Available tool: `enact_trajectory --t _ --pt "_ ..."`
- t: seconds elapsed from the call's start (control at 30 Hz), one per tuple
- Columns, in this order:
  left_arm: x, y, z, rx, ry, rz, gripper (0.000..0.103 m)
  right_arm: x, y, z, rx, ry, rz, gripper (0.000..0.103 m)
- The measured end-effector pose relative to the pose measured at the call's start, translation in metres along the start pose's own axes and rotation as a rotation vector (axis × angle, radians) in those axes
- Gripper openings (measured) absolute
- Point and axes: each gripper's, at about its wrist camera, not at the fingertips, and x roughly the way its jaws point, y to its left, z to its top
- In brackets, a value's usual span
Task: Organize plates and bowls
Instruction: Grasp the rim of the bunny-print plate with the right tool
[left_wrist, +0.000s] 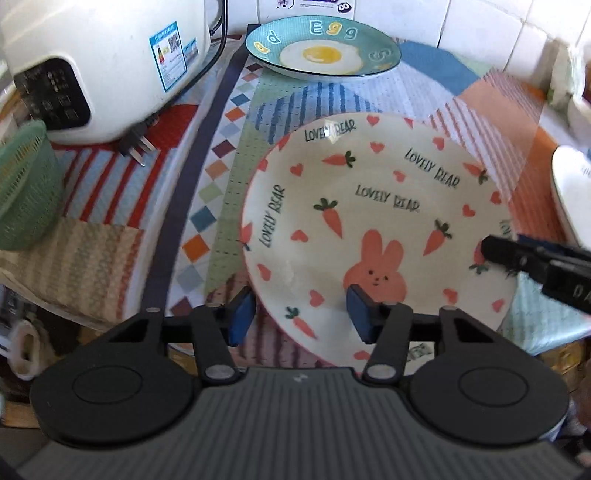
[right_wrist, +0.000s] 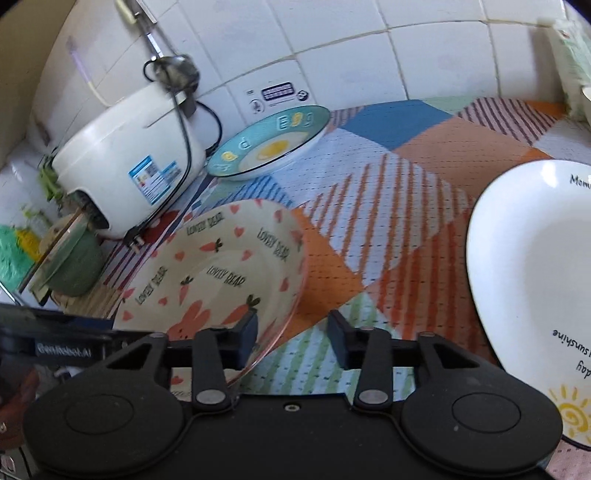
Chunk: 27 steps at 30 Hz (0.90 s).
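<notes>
1. Starting at nine o'clock in the left wrist view: a green basket sits at the edge of the surface, and a white rice cooker stands at ten o'clock with its loose plug lying on the patterned mat.
2. Moving to centre, the left gripper straddles the near rim of the bunny plate. Its jaws stand part-open, one blue pad outside the rim and one over the plate face, not pressing yet as far as I can see.
3. Up at twelve o'clock the egg plate rests against the tiled wall, well apart from the action.
4. Over at three o'clock the right gripper comes in on the bunny plate's far edge. In its own view the jaws are part-open across the rim, one pad over the plate and the other over bare mat.
5. Far right, the white sun plate lies at three o'clock, untouched.
6. Risks, as I judge them: two grips on one glazed rim could pull against each other and the plate slip. A shallow bite may let it tip, and a dropped plate could chip or drag the mat.
</notes>
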Motion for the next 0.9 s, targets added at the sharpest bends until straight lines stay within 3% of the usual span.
enact_trajectory --t 0.1,0.23,0.47,0.63,0.7,0.9 --pt "0.003 0.015 0.0 -0.105 0.012 -0.055 0.053 0.001 -0.003 0.003 0.028 0.026 0.019 0.033" --pt "0.004 0.017 -0.002 -0.12 -0.001 -0.055 0.052 0.004 -0.006 0.007 0.101 0.068 0.082 0.016" --pt "0.004 0.007 0.0 -0.126 -0.01 -0.008 0.052 0.014 -0.008 0.006 0.151 0.1 0.108 0.016" --pt "0.001 0.003 -0.001 -0.135 -0.029 0.035 0.04 0.015 -0.013 0.008 0.123 0.105 0.151 0.018" --pt "-0.001 0.008 -0.003 -0.148 -0.033 0.024 0.035 0.014 -0.013 0.007 0.108 0.097 0.157 0.018" --pt "-0.005 0.011 -0.009 -0.158 -0.046 -0.028 0.035 0.013 -0.019 0.011 0.071 0.102 0.194 0.019"
